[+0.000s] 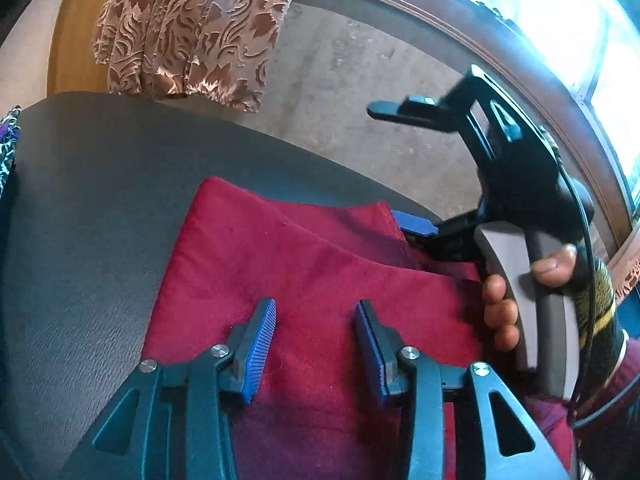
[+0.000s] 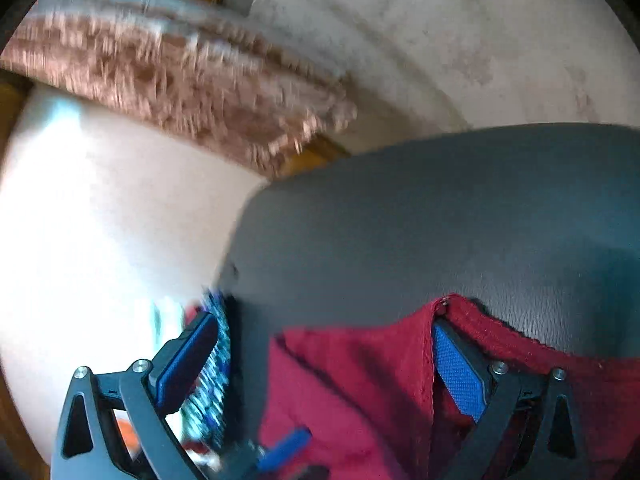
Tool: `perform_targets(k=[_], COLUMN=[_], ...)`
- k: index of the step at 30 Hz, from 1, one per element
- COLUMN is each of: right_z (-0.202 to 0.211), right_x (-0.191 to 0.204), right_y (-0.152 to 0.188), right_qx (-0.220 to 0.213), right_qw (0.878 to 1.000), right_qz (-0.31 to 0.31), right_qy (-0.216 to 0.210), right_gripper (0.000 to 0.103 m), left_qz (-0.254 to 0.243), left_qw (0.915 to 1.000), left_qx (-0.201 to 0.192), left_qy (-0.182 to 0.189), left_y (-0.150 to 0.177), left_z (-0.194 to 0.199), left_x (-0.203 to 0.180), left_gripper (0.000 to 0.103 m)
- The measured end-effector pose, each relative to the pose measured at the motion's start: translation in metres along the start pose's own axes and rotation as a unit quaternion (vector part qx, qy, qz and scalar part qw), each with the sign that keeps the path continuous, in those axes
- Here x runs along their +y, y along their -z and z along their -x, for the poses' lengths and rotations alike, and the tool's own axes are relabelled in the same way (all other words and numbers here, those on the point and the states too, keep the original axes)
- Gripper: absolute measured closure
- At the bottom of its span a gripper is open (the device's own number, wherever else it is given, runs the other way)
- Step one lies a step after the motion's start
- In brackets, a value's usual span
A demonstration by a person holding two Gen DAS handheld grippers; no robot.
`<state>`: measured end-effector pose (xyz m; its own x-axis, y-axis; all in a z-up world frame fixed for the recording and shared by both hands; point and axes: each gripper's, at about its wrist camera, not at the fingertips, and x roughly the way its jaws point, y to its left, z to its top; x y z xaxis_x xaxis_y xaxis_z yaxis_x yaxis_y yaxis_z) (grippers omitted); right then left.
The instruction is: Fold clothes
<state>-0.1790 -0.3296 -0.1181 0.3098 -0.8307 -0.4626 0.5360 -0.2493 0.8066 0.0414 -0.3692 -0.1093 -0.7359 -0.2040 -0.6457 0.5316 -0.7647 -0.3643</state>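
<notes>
A dark red garment (image 1: 304, 264) lies folded on the dark grey table (image 1: 80, 208). My left gripper (image 1: 316, 320) hovers low over its near part, jaws open, nothing between the blue pads. At the right, a hand holds my right gripper (image 1: 384, 164) at the garment's far right corner, jaws spread wide, the lower finger touching the cloth edge. In the right wrist view the right gripper (image 2: 324, 324) is open over the red garment (image 2: 352, 380), and its right pad (image 2: 456, 368) sits beside a raised hem.
A blue patterned cloth (image 1: 8, 152) lies at the table's left edge, blurred behind the left finger (image 2: 212, 380) in the right wrist view. A brown lace curtain (image 1: 192, 28) hangs beyond the table, over a concrete floor (image 1: 352, 80). A bright window (image 1: 560, 8) is at right.
</notes>
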Motion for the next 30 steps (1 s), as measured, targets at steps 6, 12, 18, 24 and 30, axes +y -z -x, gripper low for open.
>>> perform_targets(k=[6,12,18,24,30], right_z=[0.042,0.116,0.161,0.155,0.204], right_x=[-0.004,-0.011,-0.045,-0.041,-0.010], right_y=[0.003,0.041,0.084,0.072,0.123], right_qx=[-0.044,-0.076,-0.147,-0.125,-0.100], right_qw=[0.998,0.988,0.972,0.968,0.976], right_qz=[0.004,0.027,0.068,0.070,0.077], right_qy=[0.042,0.134,0.170,0.204,0.177], right_gripper=[0.000,0.000,0.005,0.005,0.000], left_qz=[-0.008,-0.017,-0.028,-0.042,-0.057], left_qw=[0.9999,0.9997,0.9993,0.9986,0.9977], left_qx=[0.006,0.013,0.020,0.027,0.035], left_qy=[0.004,0.011,0.017,0.014,0.012], left_y=[-0.006,-0.011,-0.015,-0.019,-0.023], left_z=[-0.007,-0.014,-0.017,-0.007,0.003], left_x=[-0.004,-0.007,-0.011,-0.015,-0.018], left_gripper=[0.061,0.059,0.058,0.058,0.057])
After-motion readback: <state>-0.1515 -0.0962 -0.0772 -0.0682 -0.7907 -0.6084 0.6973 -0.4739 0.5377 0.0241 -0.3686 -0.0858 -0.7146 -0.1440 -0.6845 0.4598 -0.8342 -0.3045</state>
